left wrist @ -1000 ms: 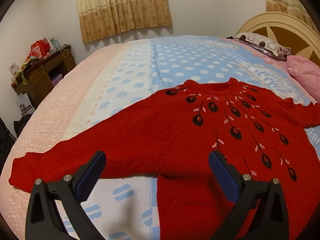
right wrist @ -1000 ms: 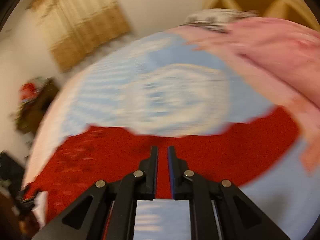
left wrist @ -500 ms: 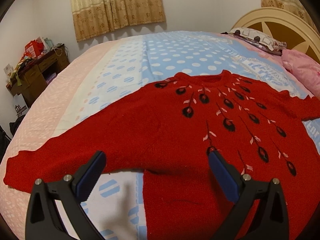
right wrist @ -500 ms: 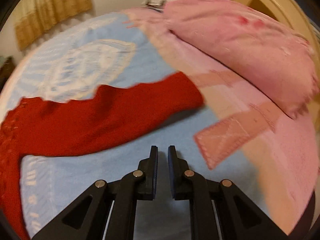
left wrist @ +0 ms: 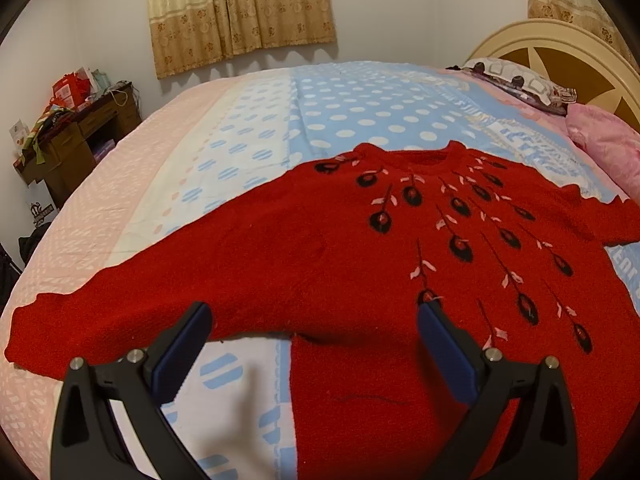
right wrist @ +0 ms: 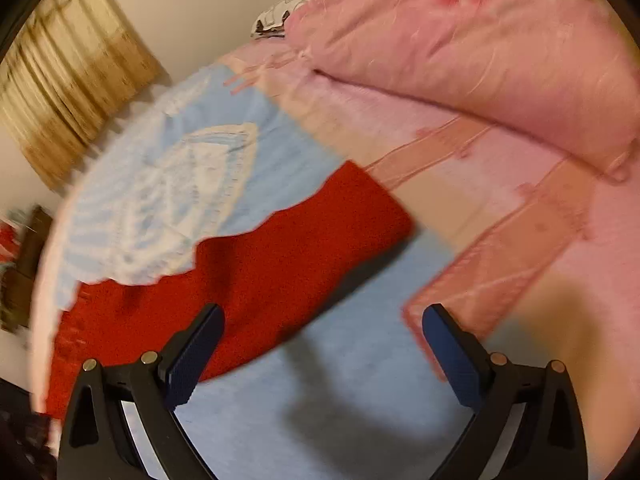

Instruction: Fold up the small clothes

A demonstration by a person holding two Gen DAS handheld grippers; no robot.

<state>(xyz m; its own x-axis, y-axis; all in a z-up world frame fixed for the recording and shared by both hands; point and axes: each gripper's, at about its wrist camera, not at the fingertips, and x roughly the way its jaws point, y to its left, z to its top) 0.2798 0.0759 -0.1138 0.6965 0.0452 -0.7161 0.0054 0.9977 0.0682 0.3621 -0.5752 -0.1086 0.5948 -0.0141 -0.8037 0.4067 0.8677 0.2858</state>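
**Two grippers wide over the spread sweater**

The right gripper point(right wrist: 322, 344) was pinched shut a second ago; its jaws are now opening, nothing between them, above the right sleeve point(right wrist: 280, 264) near the bed's pillow end — probably lining up a grab. The left gripper point(left wrist: 312, 340) hangs wide, empty. The sweater point(left wrist: 340, 248) lies flat mid-bed point(left wrist: 240, 128), unfolded.
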